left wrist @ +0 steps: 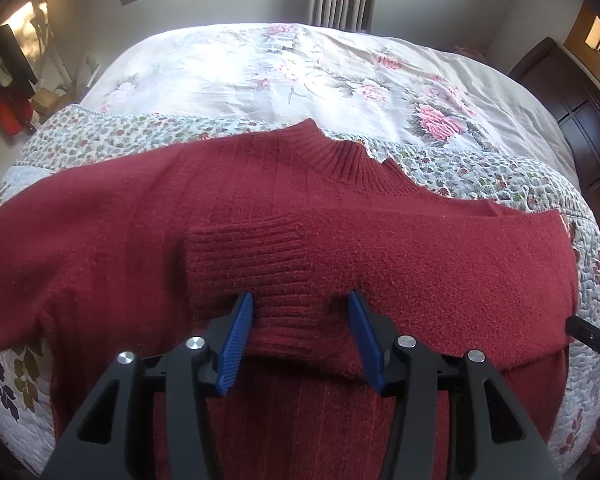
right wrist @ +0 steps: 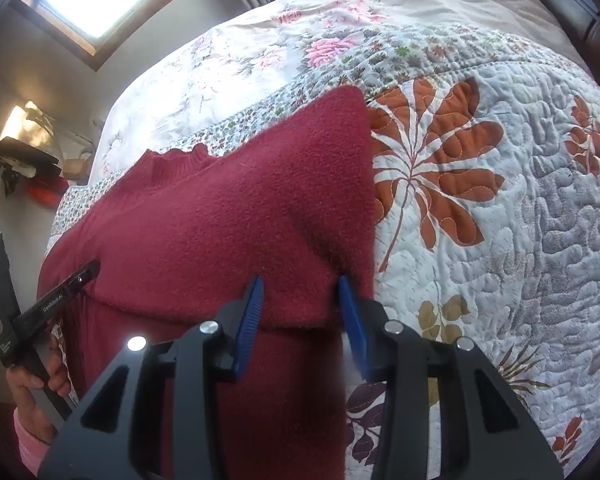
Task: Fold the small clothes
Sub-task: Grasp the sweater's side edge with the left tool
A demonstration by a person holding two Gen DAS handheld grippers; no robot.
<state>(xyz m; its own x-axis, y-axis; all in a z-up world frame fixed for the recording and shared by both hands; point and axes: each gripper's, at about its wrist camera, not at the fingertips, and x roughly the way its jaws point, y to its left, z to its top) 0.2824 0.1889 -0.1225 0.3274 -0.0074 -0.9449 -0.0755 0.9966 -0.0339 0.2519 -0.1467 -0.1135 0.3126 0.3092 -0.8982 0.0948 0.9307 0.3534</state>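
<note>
A dark red knit sweater (left wrist: 380,248) lies flat on the quilt with its ribbed collar (left wrist: 340,156) pointing away from me. One sleeve is folded across the chest, and its ribbed cuff (left wrist: 252,264) rests in the middle. My left gripper (left wrist: 300,308) is open, its blue fingers (left wrist: 240,324) straddling the cuff's lower part. In the right wrist view, the sweater's (right wrist: 220,220) folded right shoulder edge runs between the fingers of my right gripper (right wrist: 300,296), which is open with its tips down at the fabric. The left gripper (right wrist: 60,292) shows at the left, held by a hand (right wrist: 32,392).
The sweater sits on a white quilt with rust leaf prints (right wrist: 480,220), over a bed with a pink-flowered duvet (left wrist: 300,72). A dark wooden cabinet (left wrist: 580,120) stands to the right. Clutter and a red object (left wrist: 8,116) are by the left wall.
</note>
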